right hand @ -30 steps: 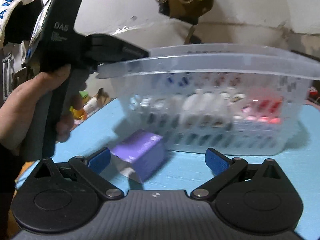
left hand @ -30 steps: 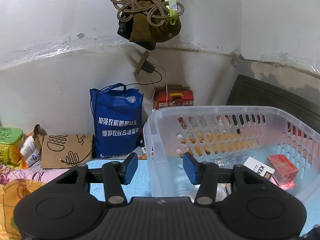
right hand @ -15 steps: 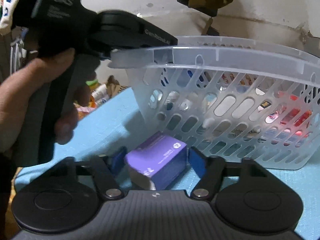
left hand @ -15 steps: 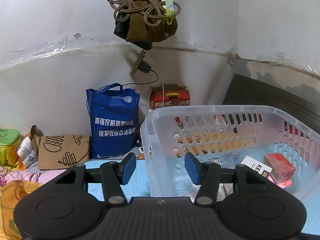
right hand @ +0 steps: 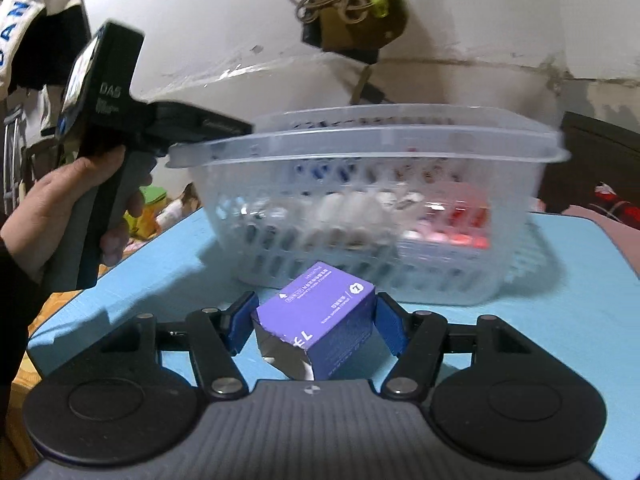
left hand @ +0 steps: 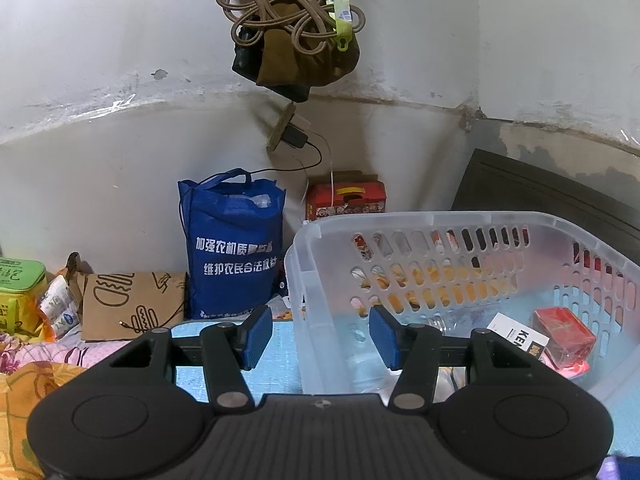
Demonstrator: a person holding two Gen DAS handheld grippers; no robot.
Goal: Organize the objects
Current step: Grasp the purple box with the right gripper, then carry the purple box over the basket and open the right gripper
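Note:
A clear plastic basket point(left hand: 440, 220) point(right hand: 360, 140) stands on the blue table point(right hand: 560, 320). It holds a red box point(left hand: 562, 332), a white card point(left hand: 516, 334) and a clear bottle. My left gripper point(left hand: 316, 338) straddles the basket's near-left corner wall, one pad on each side, and looks shut on the wall; it also shows in the right wrist view point(right hand: 120, 128) at the rim. My right gripper point(right hand: 316, 322) is shut on a purple box point(right hand: 320, 316), held in front of the basket just above the table.
A blue tote bag point(left hand: 234, 244), a brown paper bag point(left hand: 132, 304), a green tin point(left hand: 18, 292) and a red carton point(left hand: 346, 196) stand by the wall beyond the table. A bundle of cords point(left hand: 292, 20) hangs above. A dark headboard point(left hand: 560, 196) is at the right.
My right gripper has closed on the purple box and lifted it slightly. The left gripper stays at the basket's corner, and the basket has tilted little.

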